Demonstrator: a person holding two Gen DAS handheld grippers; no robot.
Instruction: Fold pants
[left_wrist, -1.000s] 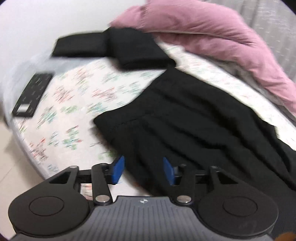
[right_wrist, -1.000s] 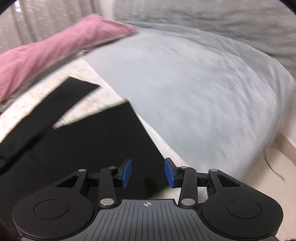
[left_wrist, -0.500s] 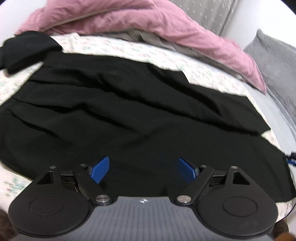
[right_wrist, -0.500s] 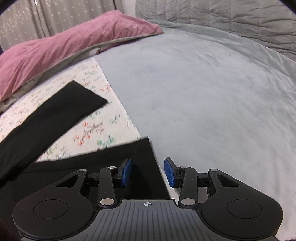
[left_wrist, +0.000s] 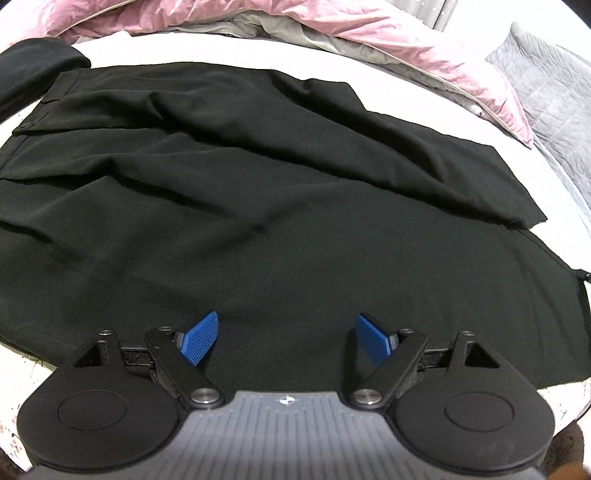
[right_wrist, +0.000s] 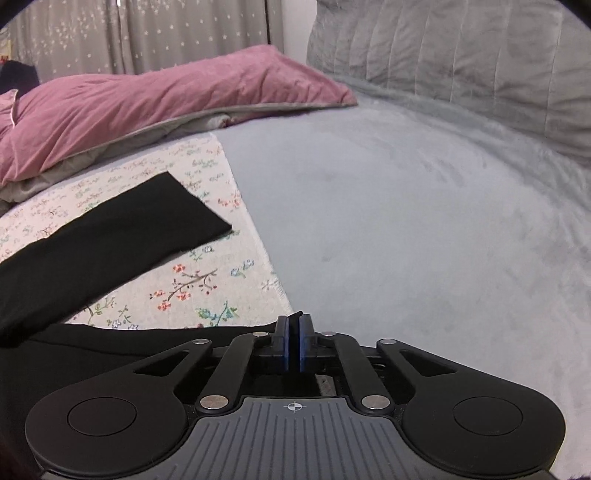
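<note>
Pants (left_wrist: 258, 229): black, spread flat on the floral sheet (right_wrist: 207, 280) of the bed, legs splayed apart. Right claw (right_wrist: 294, 347): jaws just closed, pinched on the near hem corner (right_wrist: 291, 316). Left claw (left_wrist: 286, 338): spread wide above the near edge, nothing gripped. Risks noted: thin corner may be slipped from the pinch when lifted; only one layer may be caught; existing wrinkles may be folded in.

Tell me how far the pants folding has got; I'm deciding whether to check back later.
Early. Done: the black pants lie spread on the floral sheet, legs apart, no fold made. In hand: the right gripper has just closed on the near leg's hem corner; the left gripper hangs open above the cloth. Left: every fold.
</note>
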